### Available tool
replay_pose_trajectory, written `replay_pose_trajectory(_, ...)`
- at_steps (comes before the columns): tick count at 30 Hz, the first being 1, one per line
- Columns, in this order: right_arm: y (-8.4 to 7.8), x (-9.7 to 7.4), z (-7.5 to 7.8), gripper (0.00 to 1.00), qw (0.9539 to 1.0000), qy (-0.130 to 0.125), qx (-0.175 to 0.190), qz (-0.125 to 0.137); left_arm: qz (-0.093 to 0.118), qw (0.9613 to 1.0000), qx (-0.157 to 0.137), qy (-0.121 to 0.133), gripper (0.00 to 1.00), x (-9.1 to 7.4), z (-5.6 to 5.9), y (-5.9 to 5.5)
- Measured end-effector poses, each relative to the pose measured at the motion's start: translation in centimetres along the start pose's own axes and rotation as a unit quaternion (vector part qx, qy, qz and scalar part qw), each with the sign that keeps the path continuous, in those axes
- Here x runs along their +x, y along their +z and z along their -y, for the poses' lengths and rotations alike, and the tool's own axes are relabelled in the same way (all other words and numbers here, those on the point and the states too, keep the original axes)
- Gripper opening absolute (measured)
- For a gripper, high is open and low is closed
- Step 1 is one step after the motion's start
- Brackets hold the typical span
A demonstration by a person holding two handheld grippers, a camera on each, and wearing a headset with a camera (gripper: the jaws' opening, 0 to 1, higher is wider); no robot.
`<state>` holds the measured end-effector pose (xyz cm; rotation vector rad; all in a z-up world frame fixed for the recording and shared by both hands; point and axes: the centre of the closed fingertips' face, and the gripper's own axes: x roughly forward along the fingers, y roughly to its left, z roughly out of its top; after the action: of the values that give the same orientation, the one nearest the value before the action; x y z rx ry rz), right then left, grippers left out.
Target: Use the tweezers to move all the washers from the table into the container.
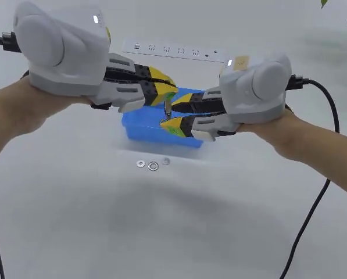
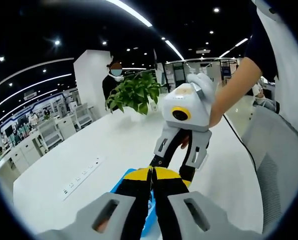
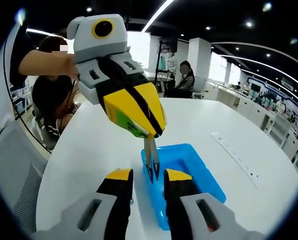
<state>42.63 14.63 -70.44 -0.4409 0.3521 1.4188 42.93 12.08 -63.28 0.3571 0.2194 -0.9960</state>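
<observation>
Left tongs (image 3: pixel 155 132) pinch tweezers (image 3: pixel 149 161) over blue container (image 3: pixel 201 175); power strip (image 1: pixel 173 50) behind.

Two hand-held grippers are shown from above, brought almost tip to tip at the centre of the head view. The left gripper (image 1: pixel 171 89) is clasped by the left hand (image 1: pixel 28 107), with a bare forearm entering from 9 o'clock. Its yellow-tipped fingers (image 2: pixel 138 186) are pointed towards 3 o'clock and pressed together on tweezers (image 3: pixel 149 162), which hang down from them. The right gripper (image 1: pixel 168 114) is clasped by the right hand (image 1: pixel 272 131), its forearm entering from 4 o'clock. Its fingers (image 3: pixel 120 181) are pointed towards 9 o'clock and held apart, with the tweezer tips seen between them.
</observation>
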Motion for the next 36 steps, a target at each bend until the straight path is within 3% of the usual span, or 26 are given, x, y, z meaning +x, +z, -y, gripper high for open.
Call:
replay_pose_trajectory(12, -0.7, -2.2, 0.6, 0.35, 0.9985, -0.043, 0.032, 0.012, 0.005, 1.0, 0.003, 0.006, 0.05, -0.1, -0.4, 0.3)
replay_pose_trajectory(18, -1.7, -3.5, 0.6, 0.48, 0.9959, -0.07, 0.055, 0.016, 0.01, 0.9999, 0.011, 0.006, 0.05, -0.8, -0.2, 1.0)
replay_pose_trajectory(21, -2.5, -4.2, 0.3, 0.56, 0.9938, -0.084, 0.071, 0.017, 0.013, 0.9998, 0.015, 0.008, 0.05, -1.4, 0.1, 1.3)
replay_pose_trajectory(24, -3.1, -4.6, -0.2, 0.59, 0.993, -0.089, 0.076, 0.014, 0.016, 0.9997, 0.018, 0.009, 0.05, -2.0, 1.3, 1.5)
replay_pose_trajectory(27, -3.6, -5.2, -0.8, 0.64, 0.992, -0.097, 0.079, 0.013, 0.016, 0.9997, 0.018, 0.007, 0.05, -2.6, 2.3, 1.2)
replay_pose_trajectory(36, -5.6, -6.1, -2.2, 0.76, 0.99, -0.099, 0.1, 0.001, 0.001, 1.0, 0.003, -0.002, 0.05, -3.4, 4.4, -1.7)
